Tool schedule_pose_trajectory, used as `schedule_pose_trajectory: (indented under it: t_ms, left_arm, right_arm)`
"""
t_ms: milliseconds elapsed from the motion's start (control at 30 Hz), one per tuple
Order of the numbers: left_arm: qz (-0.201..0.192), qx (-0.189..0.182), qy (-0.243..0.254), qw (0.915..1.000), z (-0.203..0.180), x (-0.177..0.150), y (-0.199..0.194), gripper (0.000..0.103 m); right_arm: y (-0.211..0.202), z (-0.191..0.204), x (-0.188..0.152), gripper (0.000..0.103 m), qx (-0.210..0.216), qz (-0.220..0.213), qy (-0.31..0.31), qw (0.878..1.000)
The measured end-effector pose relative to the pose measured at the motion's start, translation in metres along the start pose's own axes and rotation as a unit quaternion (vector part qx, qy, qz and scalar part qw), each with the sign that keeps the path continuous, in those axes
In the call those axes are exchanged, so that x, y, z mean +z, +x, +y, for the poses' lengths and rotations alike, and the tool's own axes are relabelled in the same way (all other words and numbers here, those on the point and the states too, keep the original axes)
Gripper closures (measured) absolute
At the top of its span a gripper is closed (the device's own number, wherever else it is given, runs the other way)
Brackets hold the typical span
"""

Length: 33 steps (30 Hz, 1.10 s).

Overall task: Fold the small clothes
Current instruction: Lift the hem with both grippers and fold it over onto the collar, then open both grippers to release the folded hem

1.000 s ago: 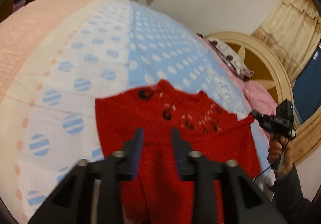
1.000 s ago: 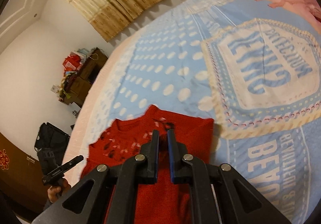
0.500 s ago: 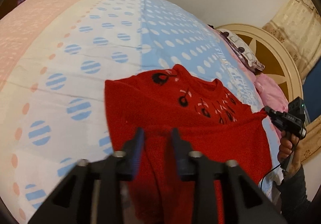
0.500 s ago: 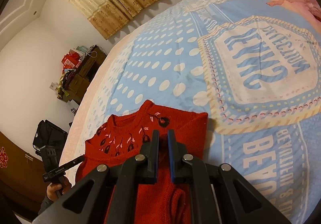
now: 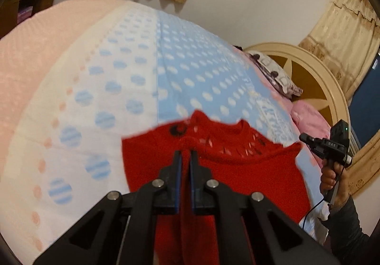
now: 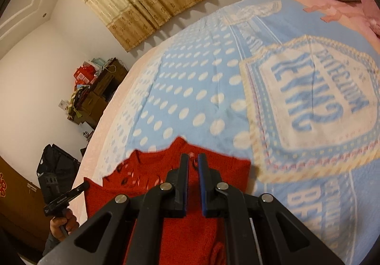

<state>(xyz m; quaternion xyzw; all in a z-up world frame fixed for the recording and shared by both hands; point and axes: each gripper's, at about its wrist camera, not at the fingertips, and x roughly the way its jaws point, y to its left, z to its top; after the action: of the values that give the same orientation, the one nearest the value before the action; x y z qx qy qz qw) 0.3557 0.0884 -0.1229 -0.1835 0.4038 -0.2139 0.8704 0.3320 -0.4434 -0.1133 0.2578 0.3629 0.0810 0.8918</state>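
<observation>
A small red knit sweater [image 5: 237,177] with black and white motifs near its neckline hangs lifted over the bed. My left gripper [image 5: 186,154] is shut on the sweater's upper edge near one shoulder. My right gripper [image 6: 193,158] is shut on the sweater [image 6: 166,229] near the other shoulder. The right gripper also shows in the left wrist view [image 5: 327,146], held in a hand at the sweater's far corner. The left gripper shows in the right wrist view [image 6: 66,196]. The sweater's lower part is hidden behind the grippers.
The bed carries a blue, white and pink dotted blanket [image 5: 118,80] with a lettered crest [image 6: 313,94]. A cream round headboard [image 5: 315,80] and pillows [image 5: 275,75] lie at the right. A cluttered dark cabinet [image 6: 95,94] and a black bag [image 6: 57,170] stand by the wall.
My left gripper has closed on the sweater's upper edge; it was open before. Both grippers have lifted the sweater, so the neckline now hangs above the blanket.
</observation>
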Motion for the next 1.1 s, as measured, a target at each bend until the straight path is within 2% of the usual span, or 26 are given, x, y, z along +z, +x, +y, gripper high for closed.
schedule_pose_trajectory:
  t_ms: [167,300,400,567,700,767,800,833,967,1000,1033,1100]
  left_arm:
    - [0.000,0.009,-0.003,1.0000,0.007,0.018,0.020,0.097]
    - [0.030,0.009,-0.004,0.9995,0.010,0.014,0.045,0.097]
    - [0.038,0.011,0.002,0.9992,0.011,0.006,0.048,0.097]
    - [0.042,0.010,-0.020,0.9989,0.024,0.002,0.047,0.097]
    - [0.043,0.012,-0.020,0.9988,0.025,0.000,0.046,0.097]
    - [0.042,0.011,-0.020,0.9988,0.025,0.000,0.046,0.097]
    - [0.042,0.010,-0.021,0.9988,0.025,0.000,0.046,0.097]
    - [0.042,0.011,-0.022,0.9988,0.025,0.000,0.046,0.097]
    - [0.043,0.012,-0.019,0.9988,0.025,0.000,0.047,0.097]
    - [0.043,0.012,-0.018,0.9988,0.024,0.000,0.046,0.097]
    - [0.043,0.012,-0.018,0.9988,0.024,0.000,0.046,0.097]
    - [0.043,0.012,-0.019,0.9988,0.024,0.000,0.046,0.097]
  right_arm:
    - [0.023,-0.002,0.023,0.098,-0.001,0.005,0.004,1.000]
    - [0.050,0.000,0.016,0.098,-0.021,0.060,-0.030,0.998]
    - [0.062,-0.003,0.000,0.097,-0.048,0.101,-0.063,0.992]
    - [0.060,-0.020,-0.008,0.097,-0.018,0.113,-0.042,0.993]
    - [0.058,-0.021,-0.011,0.095,-0.015,0.122,-0.039,0.992]
    - [0.056,-0.020,-0.013,0.072,-0.022,0.120,-0.042,0.992]
    - [0.057,-0.019,-0.012,0.037,-0.022,0.120,-0.041,0.992]
    - [0.054,-0.019,-0.013,0.028,-0.020,0.114,-0.037,0.993]
    - [0.050,-0.017,-0.013,0.030,-0.028,0.110,-0.037,0.993]
    - [0.050,-0.017,-0.013,0.036,-0.024,0.112,-0.035,0.993]
    - [0.051,-0.016,-0.014,0.046,-0.022,0.116,-0.036,0.992]
    - [0.055,-0.015,-0.017,0.053,-0.024,0.126,-0.040,0.991]
